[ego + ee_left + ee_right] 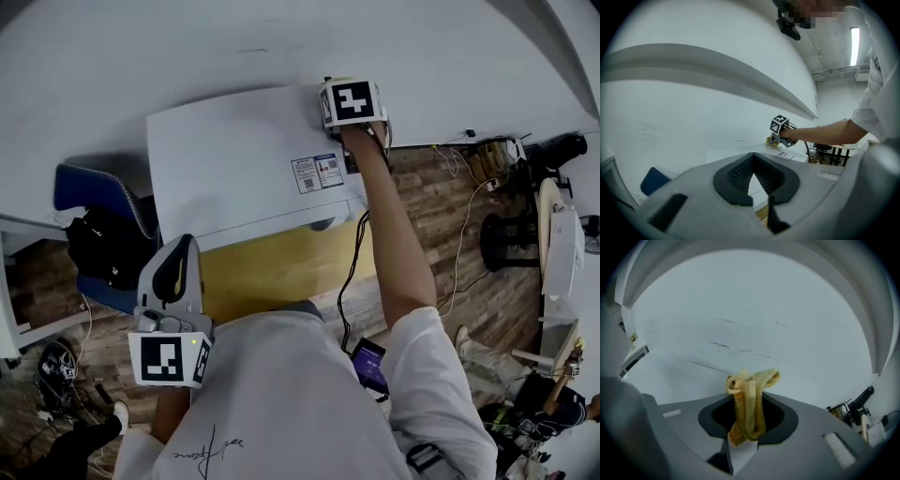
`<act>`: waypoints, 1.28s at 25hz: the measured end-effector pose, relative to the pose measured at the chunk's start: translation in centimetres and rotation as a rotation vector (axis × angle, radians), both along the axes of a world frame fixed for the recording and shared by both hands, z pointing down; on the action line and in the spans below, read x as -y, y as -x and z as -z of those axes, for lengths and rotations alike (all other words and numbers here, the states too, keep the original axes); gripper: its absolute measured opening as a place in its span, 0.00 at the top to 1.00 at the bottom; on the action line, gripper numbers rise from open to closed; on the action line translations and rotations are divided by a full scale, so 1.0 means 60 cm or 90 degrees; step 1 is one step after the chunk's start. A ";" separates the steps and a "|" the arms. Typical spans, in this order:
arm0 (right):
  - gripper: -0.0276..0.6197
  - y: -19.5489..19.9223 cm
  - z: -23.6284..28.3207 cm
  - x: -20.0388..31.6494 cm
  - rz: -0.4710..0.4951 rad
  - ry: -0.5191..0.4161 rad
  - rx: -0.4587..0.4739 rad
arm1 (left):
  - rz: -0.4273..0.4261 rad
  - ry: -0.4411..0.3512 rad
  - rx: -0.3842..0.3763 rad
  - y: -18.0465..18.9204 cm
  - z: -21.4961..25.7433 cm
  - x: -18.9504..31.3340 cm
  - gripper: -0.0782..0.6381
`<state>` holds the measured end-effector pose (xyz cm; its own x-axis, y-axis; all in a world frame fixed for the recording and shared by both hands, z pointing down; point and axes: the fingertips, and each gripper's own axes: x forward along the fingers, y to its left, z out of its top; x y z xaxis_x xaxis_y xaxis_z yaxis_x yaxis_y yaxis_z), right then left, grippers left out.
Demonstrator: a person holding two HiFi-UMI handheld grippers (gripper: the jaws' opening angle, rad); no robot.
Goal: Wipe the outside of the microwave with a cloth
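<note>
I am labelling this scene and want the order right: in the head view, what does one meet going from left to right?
Blue chair, left gripper, label sticker on the microwave, right gripper, black round stand on the floor.

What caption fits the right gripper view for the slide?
Right gripper shut on a bunched yellow cloth by the white microwave top, facing the wall.

Head view: taken from above, aimed steeply down onto microwave top. Left gripper view: set low, aimed across that top toward wall; right gripper seen far off. Right gripper view: held near wall, cloth in foreground. Top shared by first 2 views.
</note>
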<state>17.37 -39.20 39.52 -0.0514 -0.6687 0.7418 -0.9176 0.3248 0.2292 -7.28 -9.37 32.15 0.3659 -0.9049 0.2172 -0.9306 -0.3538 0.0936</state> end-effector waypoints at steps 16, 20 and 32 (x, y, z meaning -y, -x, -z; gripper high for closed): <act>0.78 0.059 -0.001 -0.017 0.030 -0.008 -0.010 | -0.029 0.014 0.008 -0.001 -0.012 -0.039 0.90; 0.78 0.069 0.000 -0.021 0.034 -0.008 -0.006 | -0.036 0.017 0.006 -0.003 -0.012 -0.044 0.90; 0.78 0.099 0.001 -0.029 0.045 -0.006 0.001 | -0.030 0.023 -0.007 0.010 -0.013 -0.051 0.90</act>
<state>11.45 -37.47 39.45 -0.1000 -0.6698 0.7358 -0.8924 0.3874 0.2313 -7.87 -6.32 32.94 0.4100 -0.8783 0.2459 -0.9121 -0.3929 0.1171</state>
